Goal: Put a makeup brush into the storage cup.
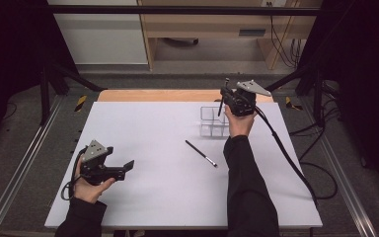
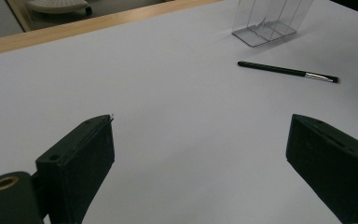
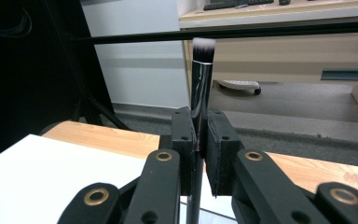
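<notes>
White worktop [image 1: 143,163] carries a clear plastic divided organiser [image 1: 213,121]; above it the right tongs [image 3: 200,154] pinch an upright silver-ferruled, white-tipped makeup brush [image 3: 200,79]. Left tongs [image 2: 200,163] are spread. No writing is legible.

black sleeves [image 1: 246,187], black grippers, brass screws [image 3: 96,196]

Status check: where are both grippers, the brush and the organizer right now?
Right gripper shut on makeup brush, bristles up, above clear organizer. Left gripper open, nothing between its jaws. Thin brush lies on table, apart from organizer.
</notes>
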Tool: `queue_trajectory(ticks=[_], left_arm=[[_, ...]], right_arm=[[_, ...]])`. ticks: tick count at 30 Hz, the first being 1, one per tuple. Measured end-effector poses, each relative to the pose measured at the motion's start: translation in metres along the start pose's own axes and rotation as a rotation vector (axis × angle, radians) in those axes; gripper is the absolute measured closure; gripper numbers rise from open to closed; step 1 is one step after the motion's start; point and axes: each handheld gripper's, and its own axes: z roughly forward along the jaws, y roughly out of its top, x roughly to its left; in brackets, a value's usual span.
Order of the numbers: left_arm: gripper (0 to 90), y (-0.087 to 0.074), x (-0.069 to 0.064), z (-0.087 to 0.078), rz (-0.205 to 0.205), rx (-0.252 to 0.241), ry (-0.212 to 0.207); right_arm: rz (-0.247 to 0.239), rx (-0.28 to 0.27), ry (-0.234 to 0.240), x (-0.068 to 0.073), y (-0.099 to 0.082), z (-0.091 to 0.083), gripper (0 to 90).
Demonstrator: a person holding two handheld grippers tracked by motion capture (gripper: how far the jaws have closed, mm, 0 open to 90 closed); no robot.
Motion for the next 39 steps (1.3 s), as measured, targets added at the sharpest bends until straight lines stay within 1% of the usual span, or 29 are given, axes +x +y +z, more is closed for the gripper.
queue_trajectory(ticks=[11, 16, 26, 28, 34, 39], left_arm=[[7.0, 0.000, 0.000, -0.001, 0.002, -0.003, 0.001], [7.0, 0.000, 0.000, -0.001, 0.004, -0.002, 0.002], [7.1, 0.000, -0.001, 0.000, 0.006, 0.002, 0.001], [7.1, 0.000, -0.001, 0.000, 0.006, 0.003, 0.001], [7.1, 0.000, -0.001, 0.000, 0.006, 0.003, -0.001], [7.1, 0.000, -0.001, 0.000, 0.006, 0.004, 0.000]], right_arm=[[-0.004, 0.023, -0.022, 0.001, -0.009, 0.009, 83.5], [-0.002, 0.041, -0.024, 0.001, -0.015, 0.012, 83.5], [0.020, 0.060, -0.019, -0.001, -0.029, 0.014, 83.5], [0.015, 0.065, -0.021, -0.001, -0.031, 0.015, 83.5], [0.033, 0.079, -0.021, -0.001, -0.039, 0.017, 83.5], [0.030, 0.093, -0.023, -0.002, -0.045, 0.018, 83.5]])
